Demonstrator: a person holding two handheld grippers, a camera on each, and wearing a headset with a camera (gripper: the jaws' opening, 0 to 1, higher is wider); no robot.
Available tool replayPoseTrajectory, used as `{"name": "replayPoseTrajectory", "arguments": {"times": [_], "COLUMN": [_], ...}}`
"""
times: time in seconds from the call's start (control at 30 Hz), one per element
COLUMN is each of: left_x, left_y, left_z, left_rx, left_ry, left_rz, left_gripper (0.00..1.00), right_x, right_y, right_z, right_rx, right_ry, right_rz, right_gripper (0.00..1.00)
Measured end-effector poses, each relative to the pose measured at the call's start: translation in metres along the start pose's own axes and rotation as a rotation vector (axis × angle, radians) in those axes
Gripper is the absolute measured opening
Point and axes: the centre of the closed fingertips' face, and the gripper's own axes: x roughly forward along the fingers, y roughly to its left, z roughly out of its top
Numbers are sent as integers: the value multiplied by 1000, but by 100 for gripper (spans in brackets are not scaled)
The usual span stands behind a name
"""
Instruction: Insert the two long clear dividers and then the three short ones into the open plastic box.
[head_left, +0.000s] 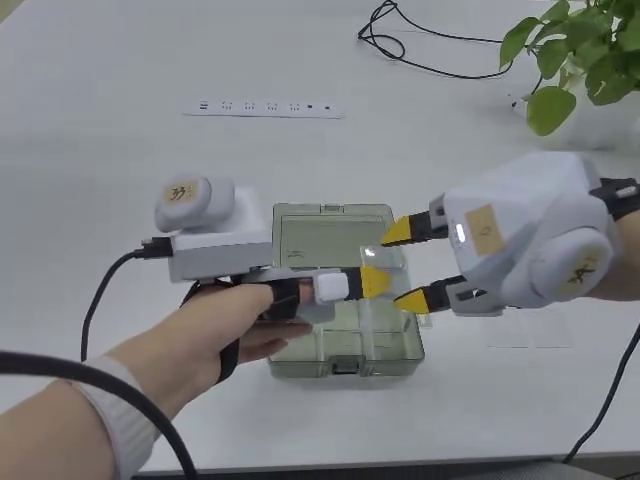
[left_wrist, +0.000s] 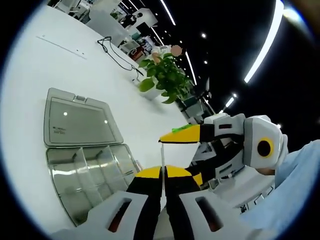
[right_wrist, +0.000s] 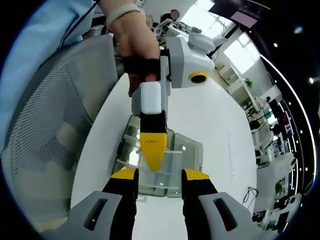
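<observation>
pinching a clear divider (right_wrist: 170, 173) between pressed-together jaws, the left gripper (head_left: 372, 283) holds it just over the open plastic box (head_left: 300, 358) below its tips; the right gripper (head_left: 408, 265), jaws spread, faces the divider closely.

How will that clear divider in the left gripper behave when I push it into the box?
Likely stiff: pinched at one edge by the left gripper, the clear divider shows no sag. Probably light and slippery: thin, glossy.
</observation>
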Motion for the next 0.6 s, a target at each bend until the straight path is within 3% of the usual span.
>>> {"name": "replayPoseTrajectory", "arguments": {"times": [0.1, 0.23, 0.4, 0.47, 0.6], "left_x": [0, -1, -5, -7, -12], "left_y": [-2, 1, -1, -5, -8], "left_z": [-1, -4, -9, -8, -7], "left_rx": [11, 69, 208, 272, 382], "left_ry": [7, 27, 66, 61, 72], "left_rz": [-8, -8, -35, -55, -87], "left_gripper": [0, 0, 0, 0, 0], "right_x": [-3, -10, -19, -22, -28], "right_y": [-5, -8, -11, -16, -20], "right_z": [2, 8, 10, 11, 12], "right_rx": [63, 151, 245, 265, 316], "right_ry": [-23, -76, -120, -137, -171], "right_rz": [-1, 26, 84, 84, 150], "right_gripper": [46, 45, 40, 38, 28]}}
